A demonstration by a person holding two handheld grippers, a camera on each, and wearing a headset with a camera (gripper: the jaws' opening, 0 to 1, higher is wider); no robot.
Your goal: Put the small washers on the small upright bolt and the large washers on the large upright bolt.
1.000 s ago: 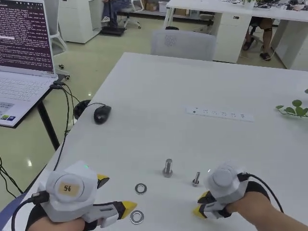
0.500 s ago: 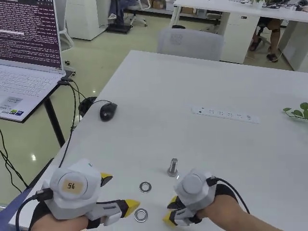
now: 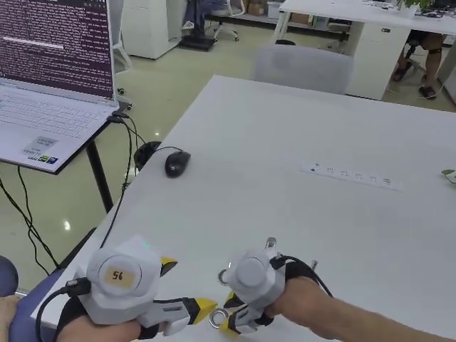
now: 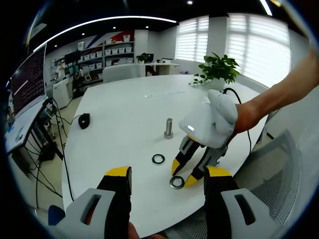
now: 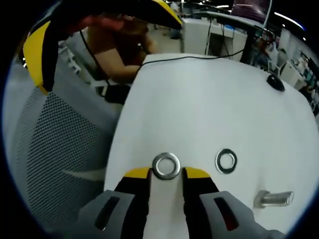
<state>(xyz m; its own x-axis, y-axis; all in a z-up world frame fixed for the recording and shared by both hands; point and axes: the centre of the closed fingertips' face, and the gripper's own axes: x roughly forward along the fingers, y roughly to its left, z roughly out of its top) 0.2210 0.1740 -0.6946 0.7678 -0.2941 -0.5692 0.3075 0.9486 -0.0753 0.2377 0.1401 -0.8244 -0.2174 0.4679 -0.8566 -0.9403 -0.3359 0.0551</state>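
Note:
A large washer [image 5: 166, 166] lies flat near the table's front edge. My right gripper [image 5: 167, 173] is set narrowly open, its yellow tips on either side of the washer's near half. The same washer [image 4: 177, 182] and right gripper [image 4: 185, 173] show in the left gripper view, just ahead of my wide-open left gripper [image 4: 168, 173]. A second washer [image 4: 158, 159] lies farther in, before the large upright bolt [image 4: 168, 128]. In the head view my left gripper [image 3: 187, 288] is at bottom left and my right gripper [image 3: 226, 322] beside it. The small bolt's [image 3: 313, 265] top peeks behind the right hand.
The white table [image 3: 285, 157] carries a black mouse [image 3: 177, 163] at its left edge and a power strip [image 3: 353, 176] farther back. A laptop [image 3: 50, 107] stands on a stand to the left. A grey chair [image 3: 303, 68] is at the far side.
My right gripper has moved left from beside the small bolt to the near washer. The head camera has shifted, and the left gripper has stayed about where it was.

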